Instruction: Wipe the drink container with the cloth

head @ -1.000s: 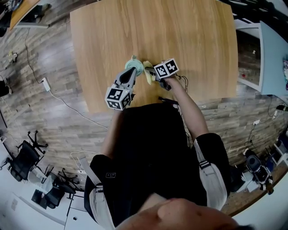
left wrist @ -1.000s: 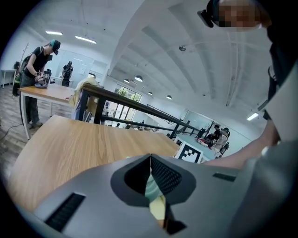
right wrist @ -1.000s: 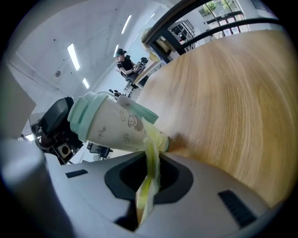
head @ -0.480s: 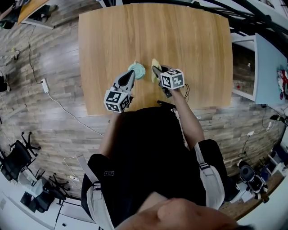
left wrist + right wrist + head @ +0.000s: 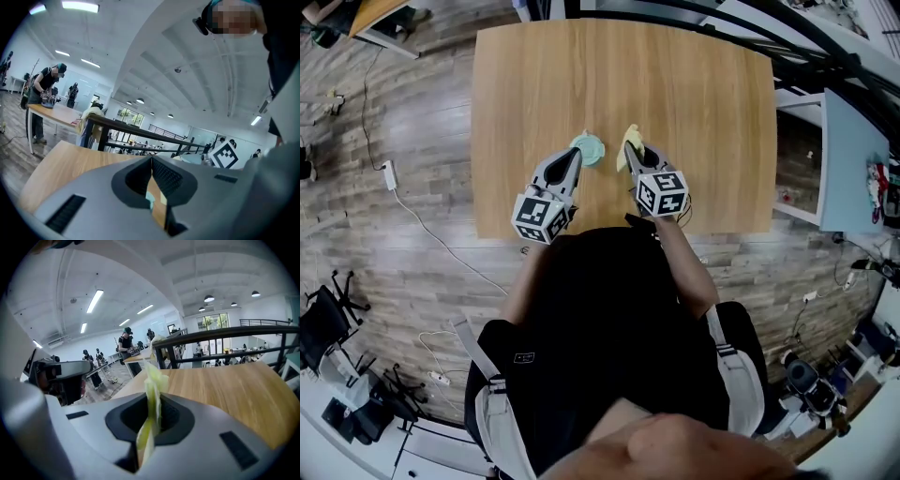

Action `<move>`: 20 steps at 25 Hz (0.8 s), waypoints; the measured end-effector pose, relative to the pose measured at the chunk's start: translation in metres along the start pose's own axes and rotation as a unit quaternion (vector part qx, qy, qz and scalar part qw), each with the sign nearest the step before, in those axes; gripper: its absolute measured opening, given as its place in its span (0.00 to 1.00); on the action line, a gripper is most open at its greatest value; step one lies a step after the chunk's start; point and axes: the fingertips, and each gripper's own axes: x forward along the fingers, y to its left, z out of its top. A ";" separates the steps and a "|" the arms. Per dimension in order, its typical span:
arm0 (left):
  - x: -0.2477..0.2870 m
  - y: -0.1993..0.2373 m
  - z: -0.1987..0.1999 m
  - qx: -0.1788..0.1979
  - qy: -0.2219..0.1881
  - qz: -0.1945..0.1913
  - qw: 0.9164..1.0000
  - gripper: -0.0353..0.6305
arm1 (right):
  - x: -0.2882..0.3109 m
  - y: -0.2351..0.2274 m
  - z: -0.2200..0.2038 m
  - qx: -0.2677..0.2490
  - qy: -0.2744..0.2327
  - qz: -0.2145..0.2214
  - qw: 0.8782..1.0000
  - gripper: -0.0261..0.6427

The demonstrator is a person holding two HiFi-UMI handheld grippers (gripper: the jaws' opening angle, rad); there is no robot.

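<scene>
Nearest, the left tongs (image 5: 574, 157) were closed on nothing, tips just beside the pale teal round drink container (image 5: 589, 148) lying on the light wooden worktop (image 5: 694, 84). At its three o'clock the right tongs (image 5: 634, 151), pinching the yellow cloth (image 5: 628, 139), had pulled clear since a second ago, probably a pause between wipes. No readable writing showed.

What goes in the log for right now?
left tongs: shut, beside container | right tongs: shut on cloth | cloth: not touching container
</scene>
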 end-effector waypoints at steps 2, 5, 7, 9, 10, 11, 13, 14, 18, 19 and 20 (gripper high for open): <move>-0.004 0.000 0.008 0.009 -0.009 0.006 1.000 0.09 | -0.008 0.007 0.013 -0.007 -0.024 -0.001 1.000 0.10; -0.011 -0.001 0.017 0.025 -0.027 0.015 0.999 0.09 | -0.022 0.016 0.033 -0.017 -0.065 -0.004 0.998 0.10; -0.015 -0.005 0.021 0.036 -0.040 0.020 0.998 0.09 | -0.033 0.022 0.043 -0.032 -0.090 -0.009 0.995 0.10; -0.019 -0.009 0.023 0.045 -0.054 0.024 0.997 0.09 | -0.042 0.029 0.049 -0.042 -0.110 -0.011 0.993 0.10; -0.022 -0.010 0.022 0.046 -0.060 0.027 0.997 0.09 | -0.045 0.032 0.050 -0.043 -0.120 -0.012 0.992 0.10; -0.024 -0.010 0.021 0.046 -0.064 0.031 0.996 0.09 | -0.049 0.035 0.051 -0.045 -0.130 -0.014 0.990 0.10; -0.028 -0.011 0.020 0.050 -0.072 0.038 0.995 0.09 | -0.056 0.041 0.055 -0.054 -0.149 -0.020 0.987 0.10; -0.029 -0.011 0.022 0.055 -0.075 0.041 0.995 0.09 | -0.058 0.043 0.057 -0.057 -0.155 -0.021 0.986 0.10; -0.031 -0.004 0.022 0.057 -0.077 0.052 0.994 0.09 | -0.061 0.048 0.061 -0.062 -0.167 -0.019 0.984 0.10; -0.031 -0.002 0.023 0.057 -0.078 0.053 0.994 0.09 | -0.061 0.049 0.061 -0.063 -0.168 -0.019 0.984 0.10; -0.031 -0.001 0.024 0.058 -0.079 0.053 0.994 0.09 | -0.060 0.049 0.061 -0.063 -0.167 -0.020 0.984 0.10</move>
